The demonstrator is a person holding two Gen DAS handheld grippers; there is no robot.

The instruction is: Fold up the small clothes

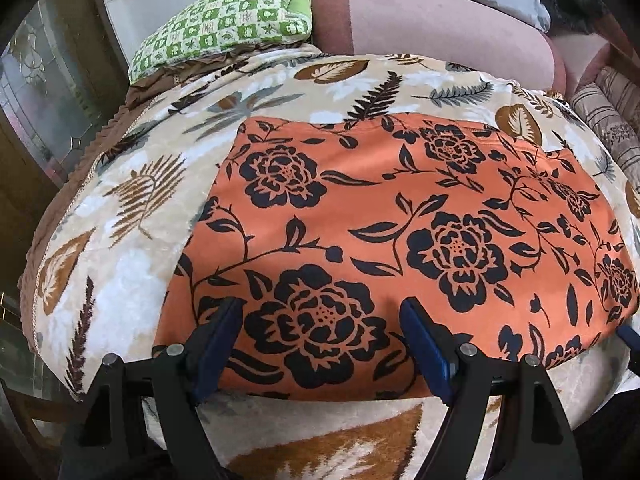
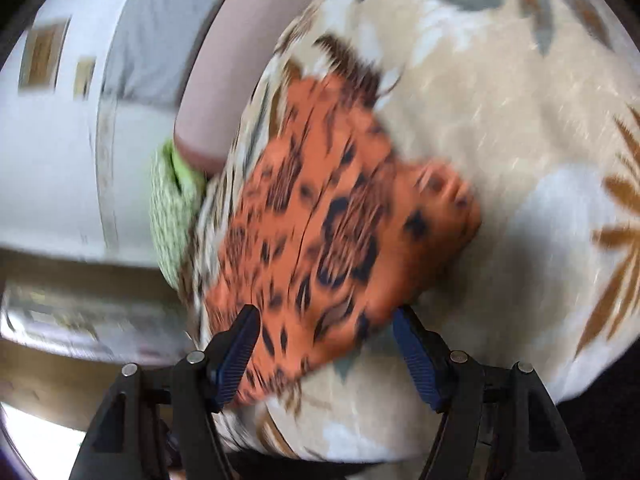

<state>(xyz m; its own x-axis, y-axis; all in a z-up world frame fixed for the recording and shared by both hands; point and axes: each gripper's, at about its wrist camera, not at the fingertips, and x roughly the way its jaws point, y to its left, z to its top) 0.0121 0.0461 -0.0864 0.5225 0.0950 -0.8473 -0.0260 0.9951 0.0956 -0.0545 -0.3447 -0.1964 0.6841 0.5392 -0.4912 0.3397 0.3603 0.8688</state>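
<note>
An orange garment with black flower print lies spread flat on a beige leaf-patterned blanket. My left gripper is open, its two blue-padded fingers set over the garment's near edge, holding nothing. In the right wrist view, which is motion-blurred, the same garment lies on the blanket. My right gripper is open over the garment's near corner, empty. The right gripper's tip also shows at the far right edge of the left wrist view.
A green-and-white checked cushion and a pink bolster lie at the far side of the bed. Striped fabric sits at the right. A wooden frame with glass stands at the left. A white wall is beyond.
</note>
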